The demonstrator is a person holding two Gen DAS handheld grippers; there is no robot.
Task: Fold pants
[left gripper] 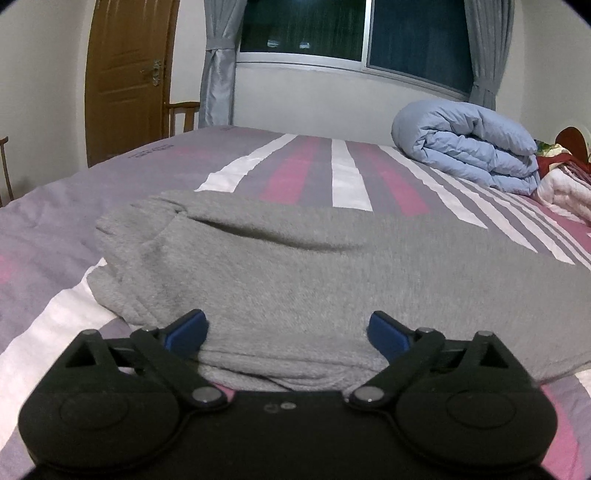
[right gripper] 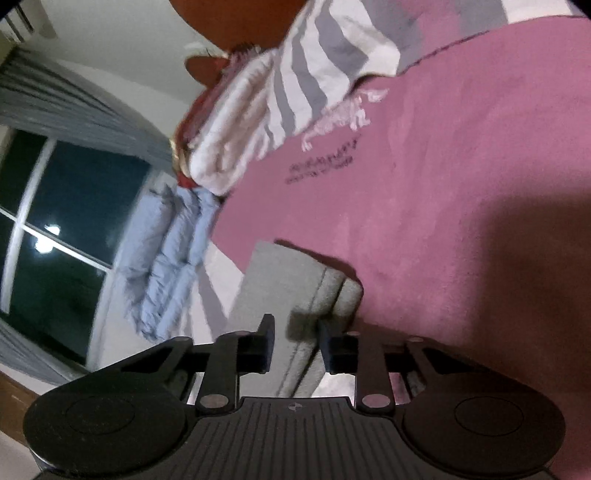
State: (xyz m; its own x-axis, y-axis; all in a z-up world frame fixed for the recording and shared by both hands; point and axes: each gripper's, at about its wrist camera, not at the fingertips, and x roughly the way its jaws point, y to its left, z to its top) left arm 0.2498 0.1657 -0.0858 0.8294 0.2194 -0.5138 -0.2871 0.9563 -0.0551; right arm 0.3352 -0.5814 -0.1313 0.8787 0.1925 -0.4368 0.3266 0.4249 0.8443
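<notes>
Pants: grey pants (left gripper: 295,266) lie folded in a thick bundle on the near part of the striped bed (left gripper: 55,236), layered edges showing at the near side.
Left gripper: left gripper (left gripper: 287,330) is spread wide, blue pads either side of the bundle's near edge, not pressing it.
Right gripper: right gripper (right gripper: 296,345) is rolled sideways, jaws narrow, with a fold of grey cloth between the pads; a true pinch, can't tell.
Far right: rolled blue quilt (left gripper: 469,147) under the window (left gripper: 365,29).

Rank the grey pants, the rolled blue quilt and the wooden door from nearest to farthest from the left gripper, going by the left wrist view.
1. Grey pants: right at the left gripper, between its open fingers.
2. Blue quilt: far right, on the bed.
3. Wooden door: far left, beyond the bed.
</notes>
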